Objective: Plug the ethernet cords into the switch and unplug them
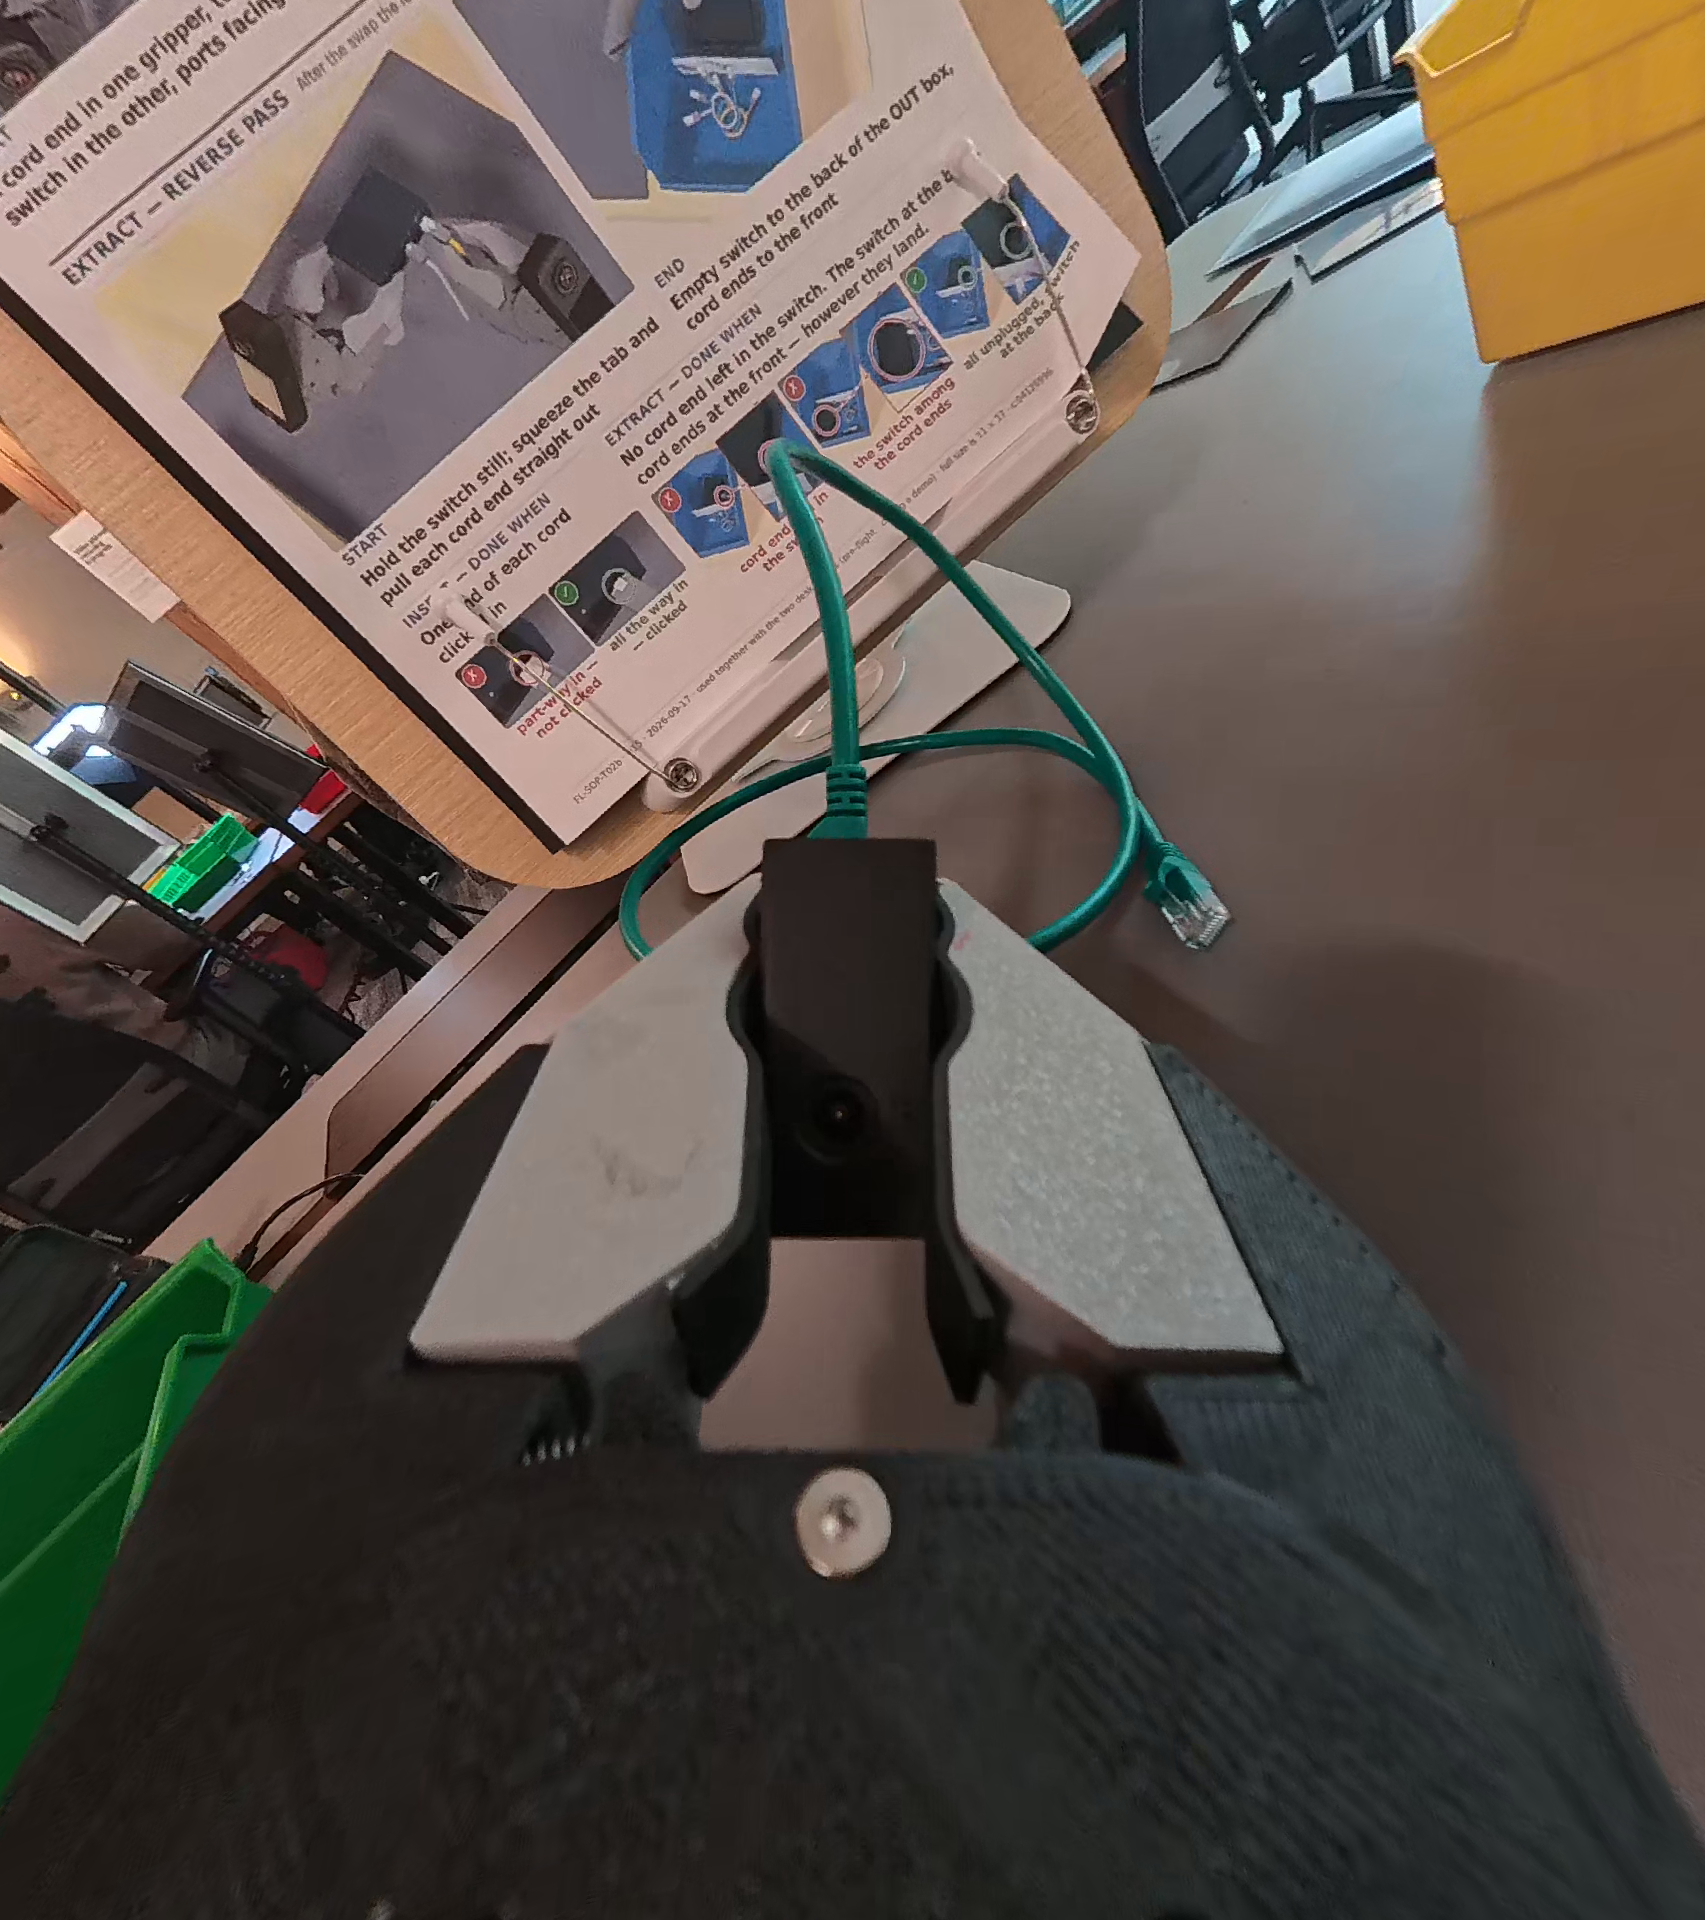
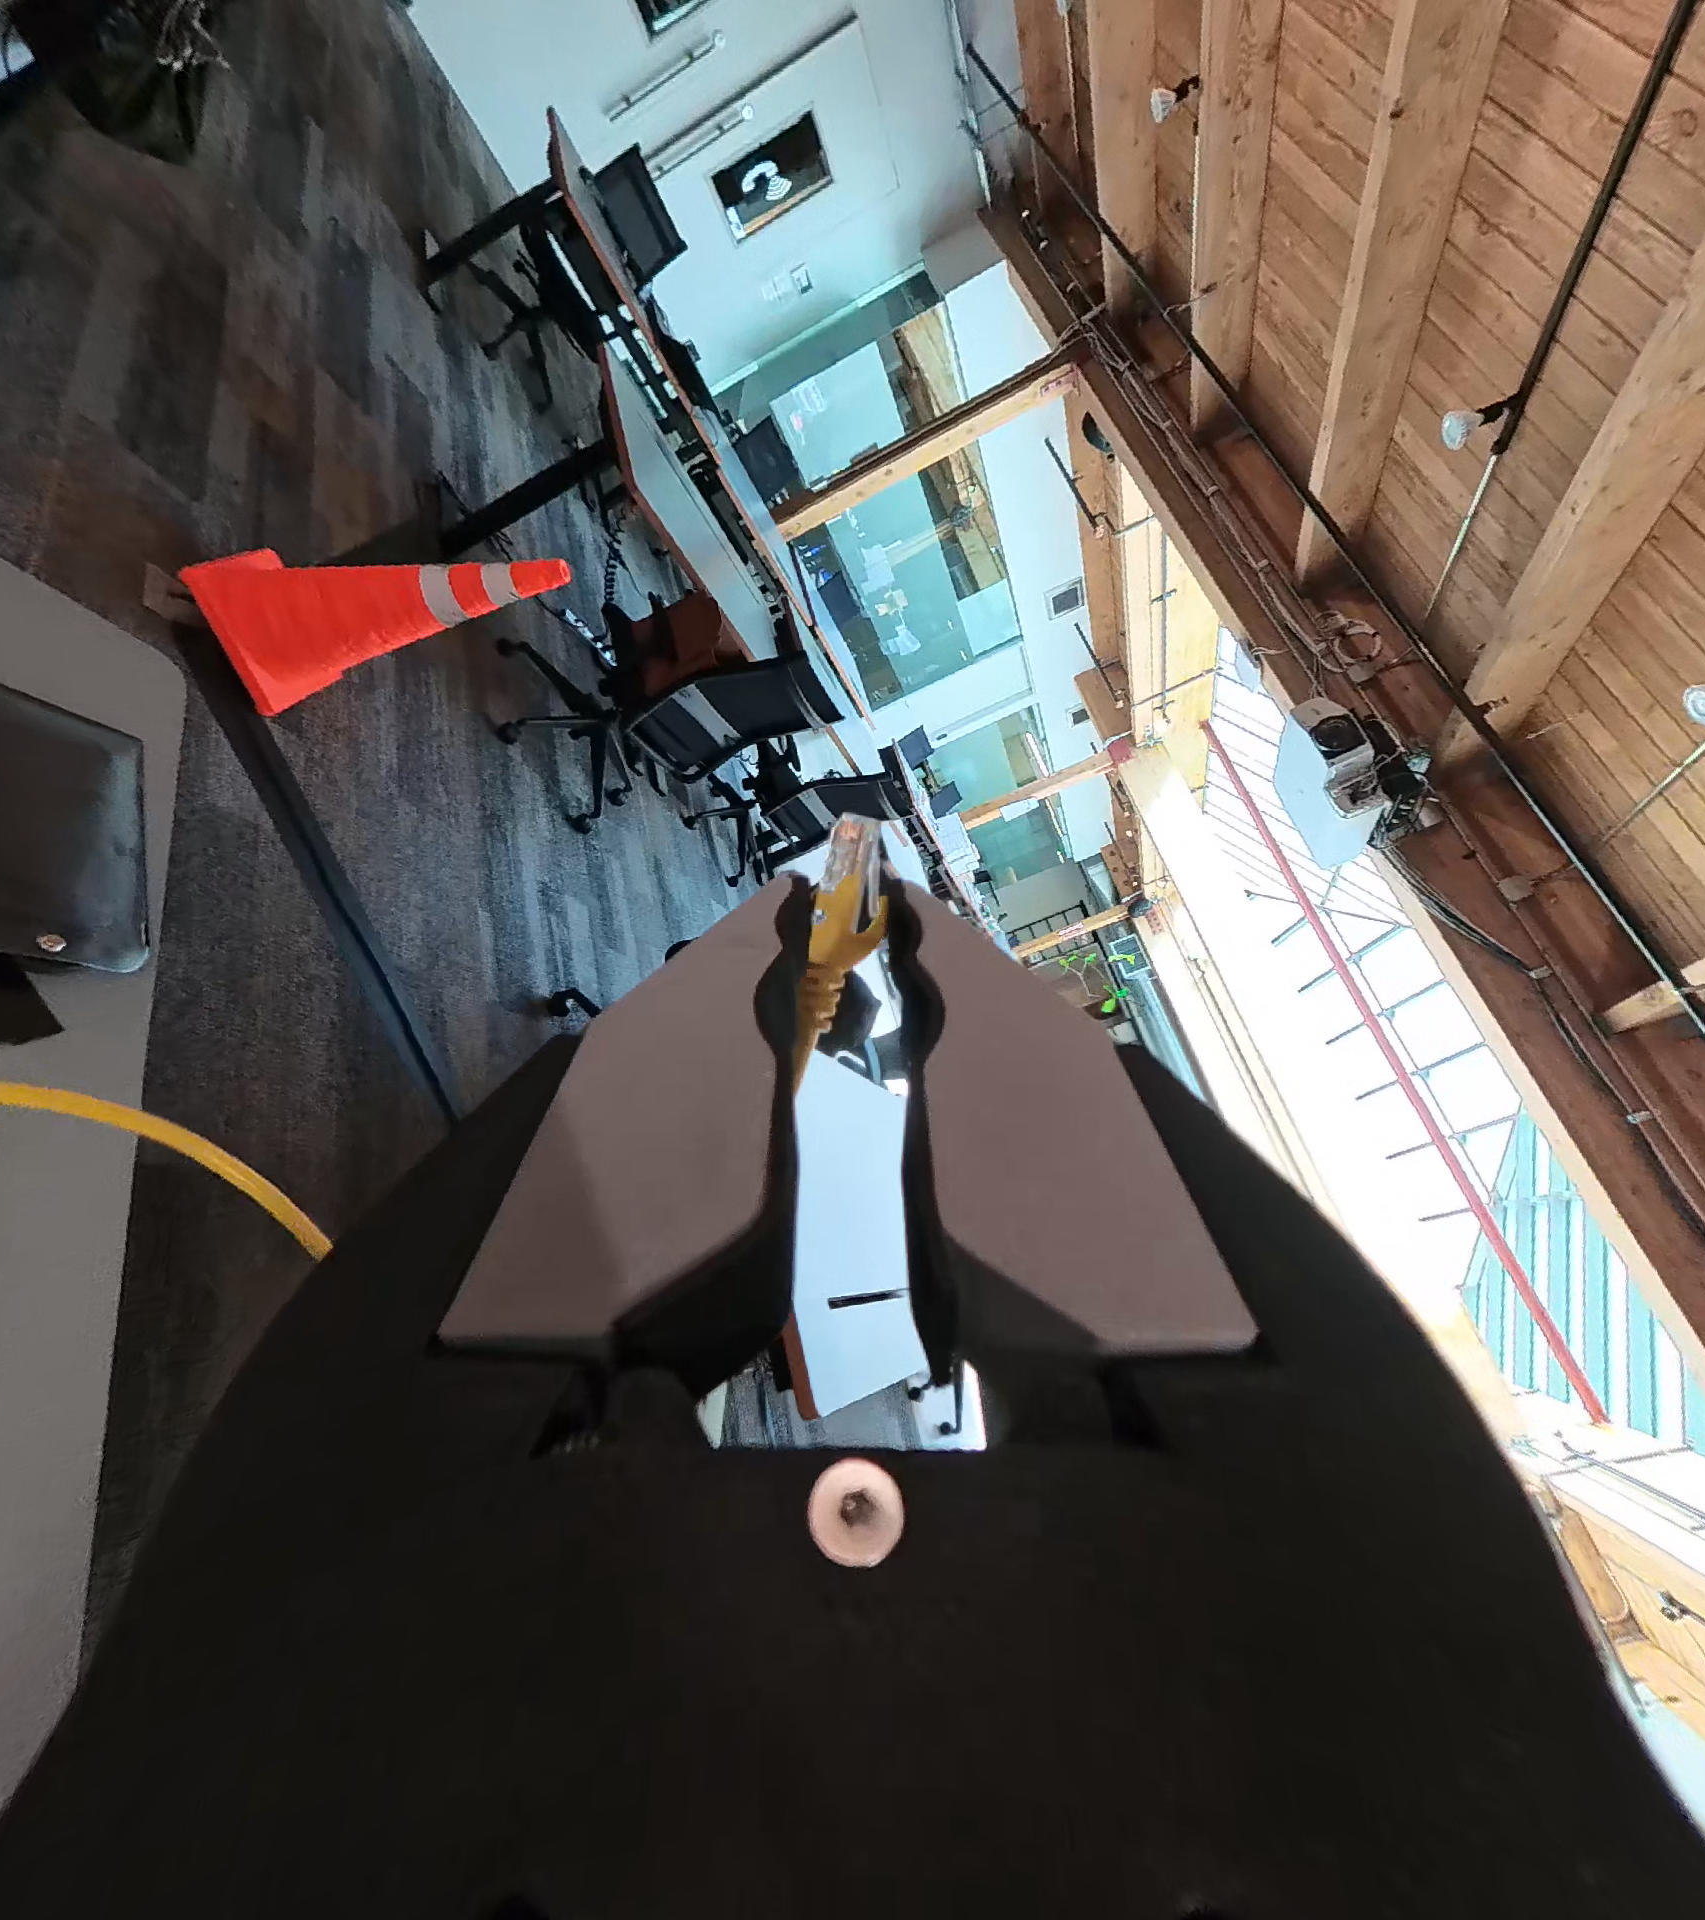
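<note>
While the left gripper [image 1: 849,914] clamps the black switch [image 1: 846,1029], a green cord [image 1: 941,644] plugged into it loops over the table [image 1: 1450,831] before an instruction board [image 1: 515,364]. Right gripper [image 2: 848,914] pinches a yellow cord [image 2: 832,935], aimed past an orange cone [image 2: 349,613].

Grey-brown table [image 1: 1450,831] bears green cord [image 1: 1087,748], yellow bin [image 1: 1637,187]

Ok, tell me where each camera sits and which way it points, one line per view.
Left wrist view: on the left hand-held gripper, looking forward over the table at a sign board; its fingers clamp the black switch with a green cord plugged in.
Right wrist view: on the right hand-held gripper, rolled sideways toward the office; it holds a yellow cord.
Shared: nothing I can identify.
</note>
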`<move>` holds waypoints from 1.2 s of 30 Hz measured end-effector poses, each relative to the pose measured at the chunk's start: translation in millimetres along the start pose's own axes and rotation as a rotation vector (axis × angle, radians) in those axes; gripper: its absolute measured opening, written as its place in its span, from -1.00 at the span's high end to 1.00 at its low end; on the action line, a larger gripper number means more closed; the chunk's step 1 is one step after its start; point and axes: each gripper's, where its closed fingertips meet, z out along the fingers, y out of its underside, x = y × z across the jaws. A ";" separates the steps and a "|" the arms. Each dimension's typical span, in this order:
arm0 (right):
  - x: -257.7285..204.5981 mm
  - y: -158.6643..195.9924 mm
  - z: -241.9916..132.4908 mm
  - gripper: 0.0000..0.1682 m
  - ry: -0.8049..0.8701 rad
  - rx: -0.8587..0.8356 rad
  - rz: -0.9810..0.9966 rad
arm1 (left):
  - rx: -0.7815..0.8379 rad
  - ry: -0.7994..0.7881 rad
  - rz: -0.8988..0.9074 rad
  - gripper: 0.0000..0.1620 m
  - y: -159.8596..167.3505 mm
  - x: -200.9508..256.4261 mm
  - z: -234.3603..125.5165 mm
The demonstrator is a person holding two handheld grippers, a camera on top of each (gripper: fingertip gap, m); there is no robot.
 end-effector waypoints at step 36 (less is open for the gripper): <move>-393.0 126.4 -104.2 0.37 -1.515 0.102 -0.218 | 0.150 0.088 0.246 0.67 -29.5 38.5 -7.3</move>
